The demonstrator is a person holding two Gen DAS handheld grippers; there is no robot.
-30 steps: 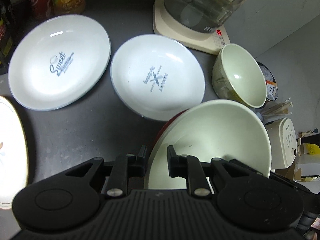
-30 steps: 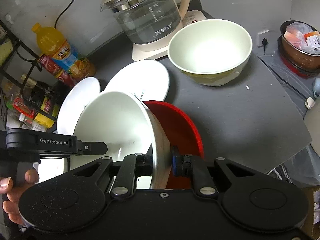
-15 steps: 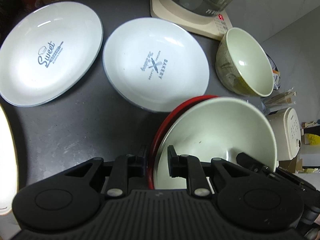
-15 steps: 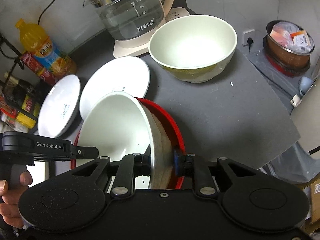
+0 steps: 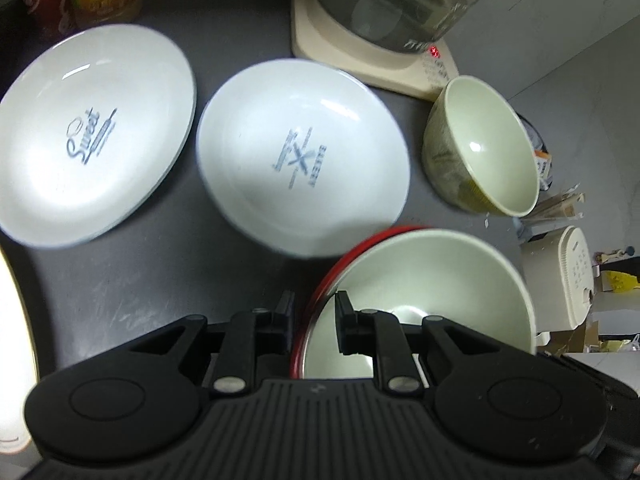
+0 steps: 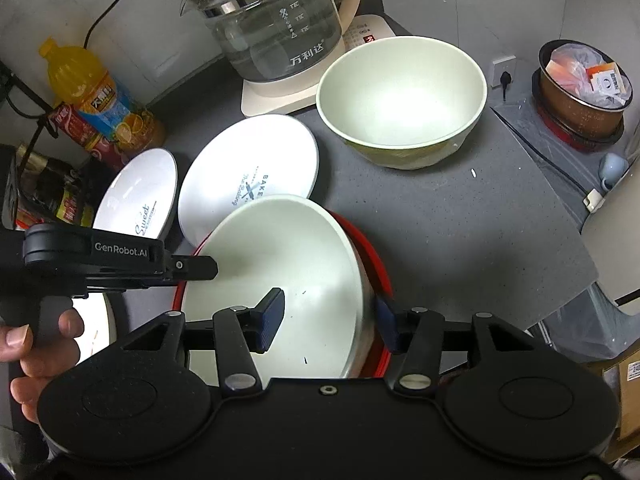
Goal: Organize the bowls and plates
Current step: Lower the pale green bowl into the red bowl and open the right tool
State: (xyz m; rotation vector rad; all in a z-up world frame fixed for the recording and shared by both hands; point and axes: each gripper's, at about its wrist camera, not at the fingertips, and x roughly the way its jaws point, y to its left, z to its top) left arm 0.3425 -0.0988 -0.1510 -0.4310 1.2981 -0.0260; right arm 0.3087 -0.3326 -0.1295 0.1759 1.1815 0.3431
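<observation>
Dark grey tabletop [image 6: 460, 240], kettle corner, dishes spread out.

Cream bowl [image 6: 280, 280] sits in the red plate [image 6: 374, 256]; left gripper [image 5: 312, 316] is pinched on their near rims, right gripper [image 6: 328, 316] spread wide around the bowl's wall. Glazed ceramic probably feels heavy, slick and chippable, so grab the rim squarely.

A home kitchen: a dark counter [image 6: 460, 216] holds a glass kettle [image 6: 276, 20], plates [image 5: 300, 156], bowls [image 6: 400, 96] and a juice bottle [image 6: 96, 96]; a rice cooker [image 5: 560, 276] stands nearby.
</observation>
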